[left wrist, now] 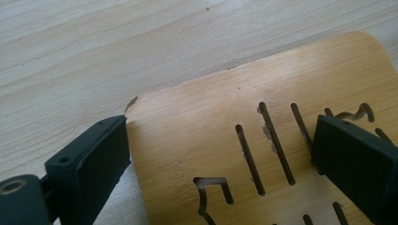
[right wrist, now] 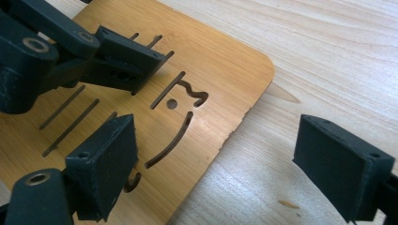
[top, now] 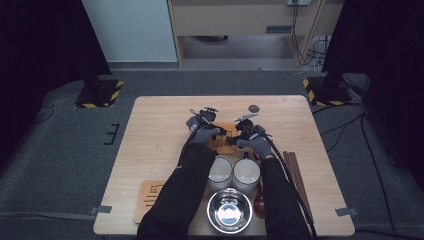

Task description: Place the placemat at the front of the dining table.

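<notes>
A bamboo board (top: 224,145) with cut-out slots lies flat on the wooden table (top: 160,130), near its middle. Both grippers meet over it. My left gripper (left wrist: 230,173) is open and straddles one rounded corner of the board (left wrist: 211,136): one jaw stands on the table just off the edge, the other over the slots. My right gripper (right wrist: 220,168) is open too, one jaw above the board (right wrist: 211,65), the other over bare table past its edge. The left gripper's jaws (right wrist: 122,61) show farther back in the right gripper view. In the high view the left gripper (top: 220,132) and right gripper (top: 234,141) sit close together.
Two white cups (top: 220,172) (top: 246,172) stand just behind the hands, a steel bowl (top: 229,210) at the near edge. A second bamboo board (top: 149,197) lies near left, dark sticks (top: 295,170) and a brown spoon (top: 259,202) at right, a small dark disc (top: 254,108) farther back.
</notes>
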Demonstrator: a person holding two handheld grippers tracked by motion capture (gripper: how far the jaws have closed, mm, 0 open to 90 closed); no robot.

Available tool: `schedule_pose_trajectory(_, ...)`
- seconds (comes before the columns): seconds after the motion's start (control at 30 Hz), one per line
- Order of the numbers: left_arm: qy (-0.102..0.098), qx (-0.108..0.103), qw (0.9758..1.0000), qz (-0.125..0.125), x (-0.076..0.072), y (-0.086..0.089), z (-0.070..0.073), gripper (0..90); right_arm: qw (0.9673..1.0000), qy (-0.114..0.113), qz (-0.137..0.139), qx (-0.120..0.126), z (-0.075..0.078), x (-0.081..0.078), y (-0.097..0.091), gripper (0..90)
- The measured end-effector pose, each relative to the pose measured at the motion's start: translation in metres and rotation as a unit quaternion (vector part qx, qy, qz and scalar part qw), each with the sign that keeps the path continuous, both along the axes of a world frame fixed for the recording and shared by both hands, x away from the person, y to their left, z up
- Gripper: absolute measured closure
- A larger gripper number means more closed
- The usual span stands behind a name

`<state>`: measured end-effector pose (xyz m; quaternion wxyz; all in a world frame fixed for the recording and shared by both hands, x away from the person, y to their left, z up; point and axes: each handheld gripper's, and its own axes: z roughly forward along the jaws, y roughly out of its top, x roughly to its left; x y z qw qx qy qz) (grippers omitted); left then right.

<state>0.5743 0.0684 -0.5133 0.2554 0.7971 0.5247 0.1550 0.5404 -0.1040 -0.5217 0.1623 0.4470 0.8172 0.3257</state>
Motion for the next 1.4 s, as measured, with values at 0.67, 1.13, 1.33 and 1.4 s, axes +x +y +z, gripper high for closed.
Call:
schedule_pose_trajectory(0.67,-0.009,-0.022,0.9997,0.008,0.0,0.003,0.003,6.7,0.9999,-0.007,-0.012,0.006,-0.009,-0.002,0.0,18.0)
schedule_pose_trajectory(1.13,-0.063,-0.067,0.9956,-0.014,-0.004,0.04,0.04,7.3,0.9987,-0.035,-0.023,0.029,0.006,-0.001,-0.022,14.6)
schedule_pose_trajectory(1.33,-0.084,-0.072,0.9935,-0.028,-0.012,0.065,0.044,7.5,0.998,-0.049,-0.014,0.039,0.014,-0.005,-0.024,13.1)
schedule_pose_trajectory(1.4,-0.09,-0.073,0.9927,-0.035,-0.015,0.073,0.042,7.5,0.9977,-0.055,-0.011,0.039,0.017,-0.006,-0.026,13.3)
